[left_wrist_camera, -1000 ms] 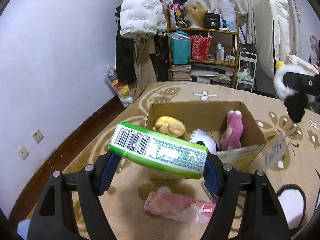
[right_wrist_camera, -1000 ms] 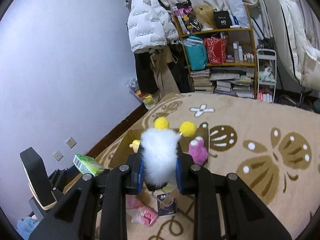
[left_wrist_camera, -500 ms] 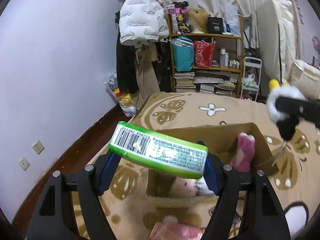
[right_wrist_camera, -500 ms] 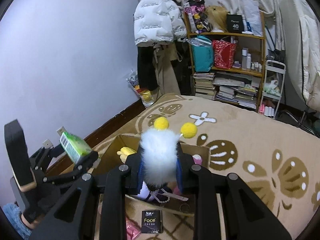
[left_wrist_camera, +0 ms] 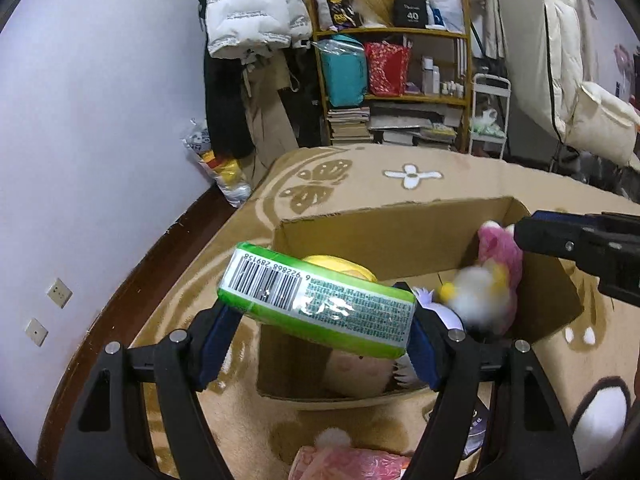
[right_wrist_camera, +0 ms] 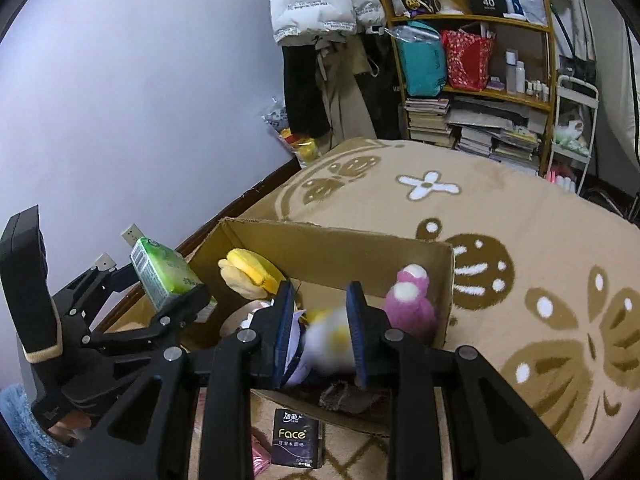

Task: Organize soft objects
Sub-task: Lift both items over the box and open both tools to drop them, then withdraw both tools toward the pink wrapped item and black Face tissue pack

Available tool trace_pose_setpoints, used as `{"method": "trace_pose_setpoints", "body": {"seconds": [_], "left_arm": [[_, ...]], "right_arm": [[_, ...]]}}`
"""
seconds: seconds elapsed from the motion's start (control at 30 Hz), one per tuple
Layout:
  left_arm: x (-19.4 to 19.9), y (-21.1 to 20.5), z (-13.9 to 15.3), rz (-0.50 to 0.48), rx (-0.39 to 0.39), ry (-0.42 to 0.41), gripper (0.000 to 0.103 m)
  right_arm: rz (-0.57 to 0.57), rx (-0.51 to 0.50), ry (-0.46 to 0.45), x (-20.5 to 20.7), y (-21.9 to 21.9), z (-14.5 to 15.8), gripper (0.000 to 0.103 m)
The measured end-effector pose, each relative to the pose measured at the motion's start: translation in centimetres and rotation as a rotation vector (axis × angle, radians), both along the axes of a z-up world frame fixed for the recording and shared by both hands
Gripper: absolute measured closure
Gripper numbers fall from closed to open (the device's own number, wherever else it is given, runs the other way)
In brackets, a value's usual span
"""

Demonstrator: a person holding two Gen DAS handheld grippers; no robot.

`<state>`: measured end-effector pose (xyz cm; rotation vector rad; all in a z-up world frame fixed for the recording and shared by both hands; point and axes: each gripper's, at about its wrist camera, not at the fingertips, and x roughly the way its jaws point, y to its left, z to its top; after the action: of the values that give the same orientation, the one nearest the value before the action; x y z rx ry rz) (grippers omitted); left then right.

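The left gripper point(left_wrist_camera: 320, 320) hovers at the cardboard box's point(left_wrist_camera: 384, 236) near-left corner, clamped on a green pack point(left_wrist_camera: 320, 304), while the right gripper point(right_wrist_camera: 320, 332), jaws parted, hangs over the box's interior.

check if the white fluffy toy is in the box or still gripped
Out of the grip: the white fluffy toy is blurred, dropping into the cardboard box, with gaps to the right gripper jaws.

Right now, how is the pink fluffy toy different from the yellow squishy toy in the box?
The pink plush toy stands upright in the cardboard box's right corner; the yellow plush toy lies slumped at the left. The pink one has white tips; the yellow one looks plain. Both are soft and already inside.
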<state>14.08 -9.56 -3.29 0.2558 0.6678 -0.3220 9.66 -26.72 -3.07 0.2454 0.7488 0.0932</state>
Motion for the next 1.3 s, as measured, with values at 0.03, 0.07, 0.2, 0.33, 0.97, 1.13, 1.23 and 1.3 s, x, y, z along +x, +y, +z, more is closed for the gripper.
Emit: {"method": "trace_pose_setpoints", "body": {"seconds": [0.03,0.07,0.2,0.33,0.97,1.13,1.23,1.3], "left_arm": [[0.0,-0.2,-0.2,-0.005,0.005,0.003,0.028],[0.0,-0.3,-0.3,-0.011,0.006,0.007,0.028],[-0.2,-0.6,-0.8,-0.016,0.032,0.013,0.027],[0.0,-0.4,-1.3,-0.011,0.037,0.069,0.017],[-4.7,2.7,2.3,0.040,0.023,0.013,0.001],[-6.5,3.2,2.5,0.059,0.029,0.042,0.001],[-7.8,3.3,2.5,0.057,0.042,0.048,0.001],[-8.5,3.5,2.5,0.057,0.045,0.051,0.001]], "right_arm": [[-0.006,0.002,0.006,0.0,-0.1,-0.2,0.075],[-0.007,0.009,0.012,0.0,-0.2,-0.3,0.075],[-0.017,0.016,0.025,-0.1,-0.4,-0.3,0.075],[-0.032,0.005,0.049,-0.6,-0.1,-0.3,0.062],[-0.047,-0.009,0.018,-6.2,2.4,3.3,0.000],[-0.061,-0.007,0.008,-7.9,2.9,3.8,0.000],[-0.065,-0.010,0.006,-9.1,3.2,3.8,0.000],[-0.071,-0.004,0.005,-9.9,3.3,3.7,0.000]]}}
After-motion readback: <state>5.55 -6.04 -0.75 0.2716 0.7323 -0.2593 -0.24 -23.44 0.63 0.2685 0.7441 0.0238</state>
